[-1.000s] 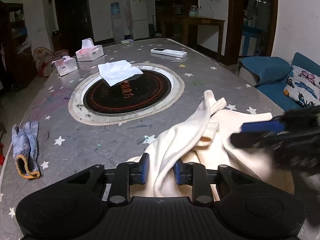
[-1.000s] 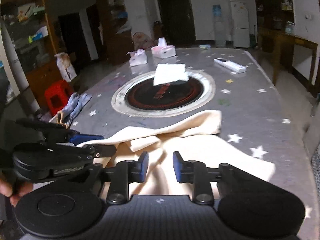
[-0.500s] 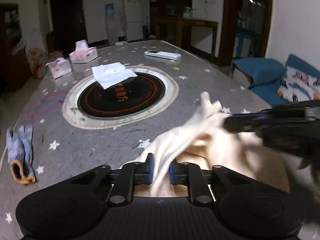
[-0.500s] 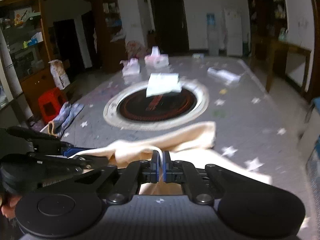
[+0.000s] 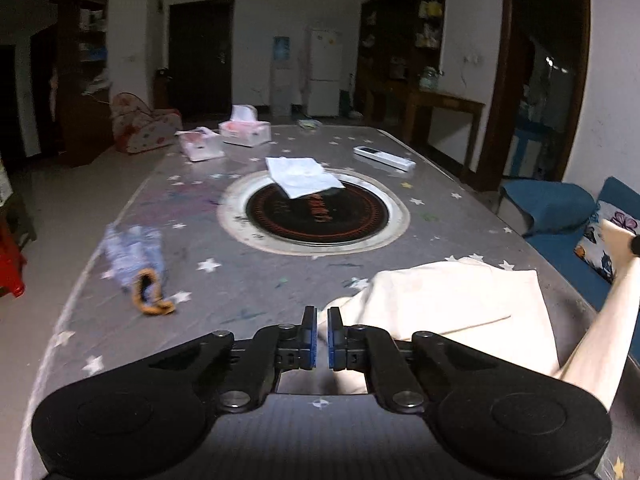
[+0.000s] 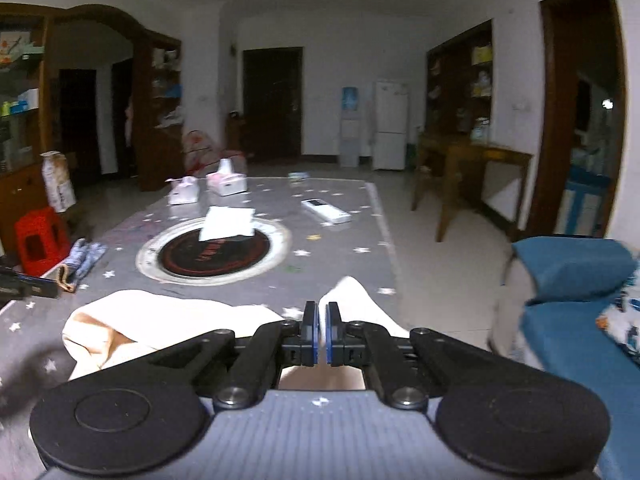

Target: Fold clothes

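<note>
A cream garment (image 5: 452, 304) lies at the near right of the grey star-patterned table (image 5: 224, 268). My left gripper (image 5: 322, 320) is shut on the garment's near left edge, which bunches under its fingers. A sleeve (image 5: 608, 320) stretches up to the right, off the table edge. In the right wrist view the garment (image 6: 168, 320) lies low at the left, and my right gripper (image 6: 322, 312) is shut on a cream sleeve (image 6: 352, 300) that rises between its fingers.
A round black hotplate (image 5: 316, 212) sits mid-table with a white cloth (image 5: 300, 172) on it. Blue work gloves (image 5: 136, 260) lie at the left. Two tissue boxes (image 5: 244, 132) and a remote (image 5: 384, 156) lie farther back. A blue sofa (image 6: 572, 312) stands to the right.
Both grippers have pulled apart, the left one leftward and the right one rightward and up, stretching the garment out. The right gripper has left the left wrist view.
</note>
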Demonstrator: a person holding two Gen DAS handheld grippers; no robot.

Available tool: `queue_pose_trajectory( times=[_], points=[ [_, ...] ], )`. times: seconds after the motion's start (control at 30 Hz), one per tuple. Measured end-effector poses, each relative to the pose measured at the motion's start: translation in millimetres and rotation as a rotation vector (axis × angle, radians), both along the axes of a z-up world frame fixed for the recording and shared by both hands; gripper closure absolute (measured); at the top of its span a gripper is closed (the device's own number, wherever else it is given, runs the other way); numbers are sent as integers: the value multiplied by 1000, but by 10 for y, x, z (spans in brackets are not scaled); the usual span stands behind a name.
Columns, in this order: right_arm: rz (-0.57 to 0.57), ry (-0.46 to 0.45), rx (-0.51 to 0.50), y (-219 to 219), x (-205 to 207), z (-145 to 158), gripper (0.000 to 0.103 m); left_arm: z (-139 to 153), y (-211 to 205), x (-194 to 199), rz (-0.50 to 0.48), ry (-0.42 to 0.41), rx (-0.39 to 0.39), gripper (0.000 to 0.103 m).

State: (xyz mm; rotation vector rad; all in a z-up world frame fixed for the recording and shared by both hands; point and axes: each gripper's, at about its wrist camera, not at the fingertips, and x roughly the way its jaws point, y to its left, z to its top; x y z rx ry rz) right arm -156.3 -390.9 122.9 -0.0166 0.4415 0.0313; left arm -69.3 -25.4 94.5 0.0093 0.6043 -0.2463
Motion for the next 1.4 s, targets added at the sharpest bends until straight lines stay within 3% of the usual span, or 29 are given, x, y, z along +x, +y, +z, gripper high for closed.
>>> queue_pose_trajectory(
  times=[0.17, 0.27, 0.37, 0.43, 0.63, 0.7, 0.77, 0.8, 0.87, 1.2, 1.4],
  points=[
    [-56, -18, -7, -178, -365, 56, 100, 124, 204, -305, -1, -30, -39, 99],
    [-77, -18, 1, -235, -523, 34, 100, 116, 104, -385, -43, -25, -9, 95],
    [-103, -13, 19, -300, -676, -2, 100, 53, -134, -360, -90, -28, 46, 72],
    [-120, 0, 21, -333, -751, -35, 100, 2, -322, -291, -119, -31, 86, 50],
    [-173, 69, 37, -447, -897, -217, 100, -272, -731, 97, -144, 11, 188, 44],
    [-182, 94, 42, -472, -926, -289, 100, -381, -779, 236, -126, 43, 205, 45],
    [-189, 116, 40, -483, -935, -359, 100, -442, -757, 314, -120, 68, 179, 68],
    [-193, 126, 41, -494, -941, -392, 100, -454, -728, 333, -121, 83, 149, 92],
    [-200, 139, 43, -515, -945, -449, 100, -407, -641, 281, -122, 84, 81, 95],
    [-246, 153, 60, -611, -1001, -568, 100, 19, -1, -430, -41, 6, -89, 97],
    [-260, 160, 68, -663, -1106, -564, 100, 24, 417, -971, 5, 52, -158, 97]
  ],
)
